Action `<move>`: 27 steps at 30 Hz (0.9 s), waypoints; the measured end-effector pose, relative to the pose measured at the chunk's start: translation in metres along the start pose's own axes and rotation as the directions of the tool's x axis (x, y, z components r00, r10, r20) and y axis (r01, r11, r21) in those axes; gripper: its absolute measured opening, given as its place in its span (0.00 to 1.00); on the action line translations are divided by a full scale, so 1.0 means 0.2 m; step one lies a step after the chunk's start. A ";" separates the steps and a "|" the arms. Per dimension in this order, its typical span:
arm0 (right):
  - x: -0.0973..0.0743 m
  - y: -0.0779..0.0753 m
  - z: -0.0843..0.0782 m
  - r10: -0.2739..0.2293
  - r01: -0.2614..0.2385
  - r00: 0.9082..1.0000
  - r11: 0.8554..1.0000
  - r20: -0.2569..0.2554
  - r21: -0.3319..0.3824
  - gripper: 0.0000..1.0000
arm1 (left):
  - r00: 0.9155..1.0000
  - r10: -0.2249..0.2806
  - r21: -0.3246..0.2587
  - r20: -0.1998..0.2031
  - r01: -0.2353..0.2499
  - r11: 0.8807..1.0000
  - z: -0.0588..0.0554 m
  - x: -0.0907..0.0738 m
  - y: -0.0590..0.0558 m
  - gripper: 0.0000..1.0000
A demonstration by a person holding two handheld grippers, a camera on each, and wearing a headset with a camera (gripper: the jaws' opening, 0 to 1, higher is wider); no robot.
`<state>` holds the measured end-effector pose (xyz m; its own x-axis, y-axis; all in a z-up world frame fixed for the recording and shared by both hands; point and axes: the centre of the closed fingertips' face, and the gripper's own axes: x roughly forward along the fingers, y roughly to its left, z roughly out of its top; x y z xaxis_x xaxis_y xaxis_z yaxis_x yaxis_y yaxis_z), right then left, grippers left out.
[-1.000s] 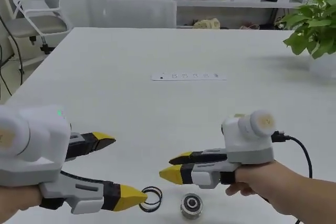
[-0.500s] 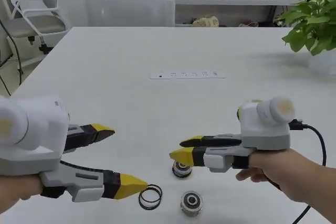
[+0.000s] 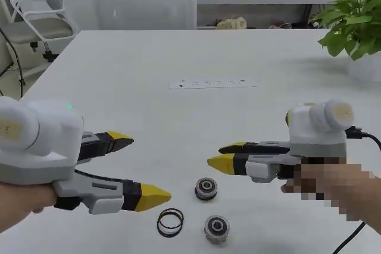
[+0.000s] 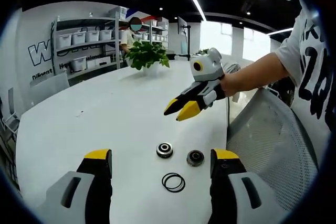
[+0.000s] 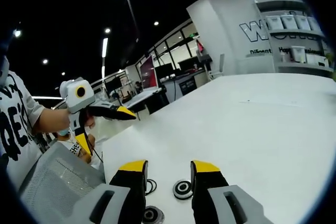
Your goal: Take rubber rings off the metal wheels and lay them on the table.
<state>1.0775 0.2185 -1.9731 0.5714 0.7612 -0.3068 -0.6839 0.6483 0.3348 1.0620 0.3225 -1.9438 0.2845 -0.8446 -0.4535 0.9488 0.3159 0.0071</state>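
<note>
Judged step: between removals, with rubber rings already laid down and no wheel in hand.

At left, holds the left gripper (image 3: 137,168) above the surface (image 3: 196,123), fingers spread wide, empty. Just right of its lower tip, finds the rubber rings (image 3: 170,222) lying flat. Further right, shows the far metal wheel (image 3: 206,188) and the near metal wheel (image 3: 216,228), close but apart; cannot tell whether either carries a ring. At right, holds the right gripper (image 3: 221,155), fingers narrowly parted, gripping nothing.

Next move probably calls for pinning one wheel and peeling its ring.
</note>
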 end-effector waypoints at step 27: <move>-0.07 -0.13 -0.06 -0.056 0.055 0.998 0.998 -0.027 -0.028 0.32 | 0.999 -0.034 -0.015 -0.002 0.034 0.999 0.06 0.17 0.04 0.71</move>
<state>1.0817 0.1901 -1.9887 0.5963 0.7232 -0.3484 -0.6640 0.6883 0.2923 1.0816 0.2913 -1.9492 0.2516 -0.8542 -0.4549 0.9558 0.2932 -0.0219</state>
